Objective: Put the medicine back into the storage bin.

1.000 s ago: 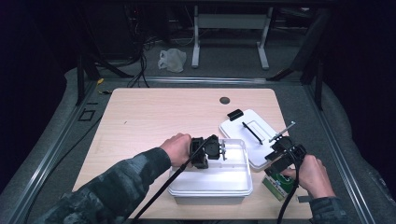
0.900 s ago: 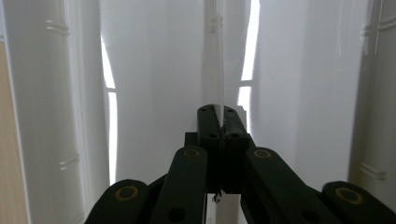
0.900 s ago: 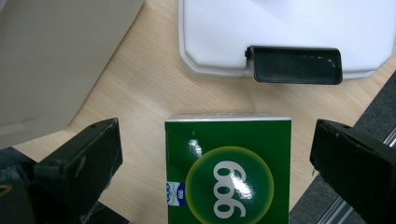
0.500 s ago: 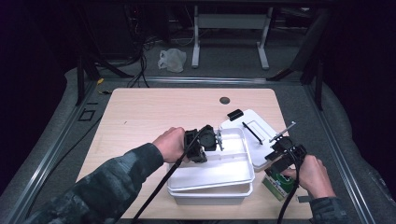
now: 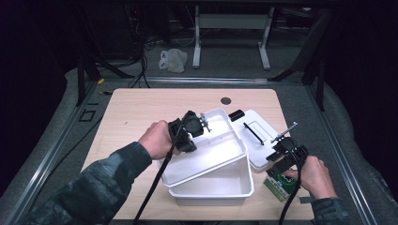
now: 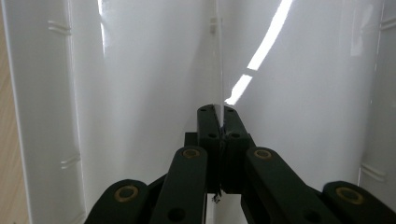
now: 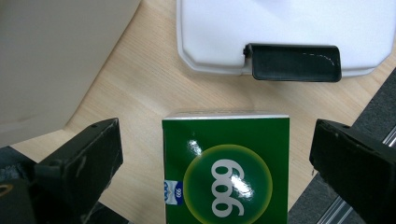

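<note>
My left gripper point(image 5: 202, 125) is shut on the thin side wall of a white inner tray point(image 5: 206, 157) and holds it tilted above the white bin point(image 5: 220, 191). In the left gripper view the jaws point(image 6: 217, 114) pinch that wall edge-on, with glossy white tray surfaces point(image 6: 140, 93) on both sides. My right gripper point(image 5: 281, 171) stands open at the table's front right, over a green box marked 999 point(image 5: 280, 185). In the right gripper view the green box point(image 7: 226, 163) lies between the two wide-apart jaws, untouched.
The bin's white lid point(image 5: 260, 138) with a black handle lies flat to the right of the bin; its black latch point(image 7: 293, 63) is just beyond the green box. A dark round hole point(image 5: 225, 101) marks the far table edge. Bare wood lies to the left.
The left gripper has risen and moved away from me, lifting the inner tray out of the bin and tilting it. The right gripper has stayed over the green box.
</note>
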Demonstrator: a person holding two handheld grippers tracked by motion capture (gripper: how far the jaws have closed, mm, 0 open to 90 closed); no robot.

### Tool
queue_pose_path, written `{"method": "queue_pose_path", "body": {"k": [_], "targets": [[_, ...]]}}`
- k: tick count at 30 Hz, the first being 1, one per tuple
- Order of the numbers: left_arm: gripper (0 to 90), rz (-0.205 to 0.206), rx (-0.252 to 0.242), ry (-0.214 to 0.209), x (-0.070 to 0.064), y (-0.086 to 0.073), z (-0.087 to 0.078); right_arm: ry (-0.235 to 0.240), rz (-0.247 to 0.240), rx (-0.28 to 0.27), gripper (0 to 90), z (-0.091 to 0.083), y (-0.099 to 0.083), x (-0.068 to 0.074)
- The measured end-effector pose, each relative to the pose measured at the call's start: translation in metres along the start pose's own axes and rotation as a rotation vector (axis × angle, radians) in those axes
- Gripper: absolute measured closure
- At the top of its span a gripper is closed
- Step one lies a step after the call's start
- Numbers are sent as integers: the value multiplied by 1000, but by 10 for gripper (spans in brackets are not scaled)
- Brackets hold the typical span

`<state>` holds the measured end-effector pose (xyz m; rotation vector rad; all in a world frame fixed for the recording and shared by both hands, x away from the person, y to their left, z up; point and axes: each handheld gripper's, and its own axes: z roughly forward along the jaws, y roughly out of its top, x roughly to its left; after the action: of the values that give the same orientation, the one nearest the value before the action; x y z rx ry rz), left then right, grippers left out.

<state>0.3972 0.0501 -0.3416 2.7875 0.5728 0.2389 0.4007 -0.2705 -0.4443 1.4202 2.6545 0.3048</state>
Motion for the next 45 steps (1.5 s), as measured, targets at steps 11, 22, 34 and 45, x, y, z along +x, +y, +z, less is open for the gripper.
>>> {"method": "queue_pose_path", "body": {"k": [11,22,34,45], "targets": [[894,-175,-17,59,26,-28,-28,-3,4,1,22,-1,-1,-1],[891,-417,-79,102,66,-83,-47,-5,12,2,22,0,-1,-1],[892,-679,-55,155,105,-149,-17,-18,16,5,24,0,0,0],[892,-842,30,212,114,-191,35,-22,18,4,25,1,-1,0]]}}
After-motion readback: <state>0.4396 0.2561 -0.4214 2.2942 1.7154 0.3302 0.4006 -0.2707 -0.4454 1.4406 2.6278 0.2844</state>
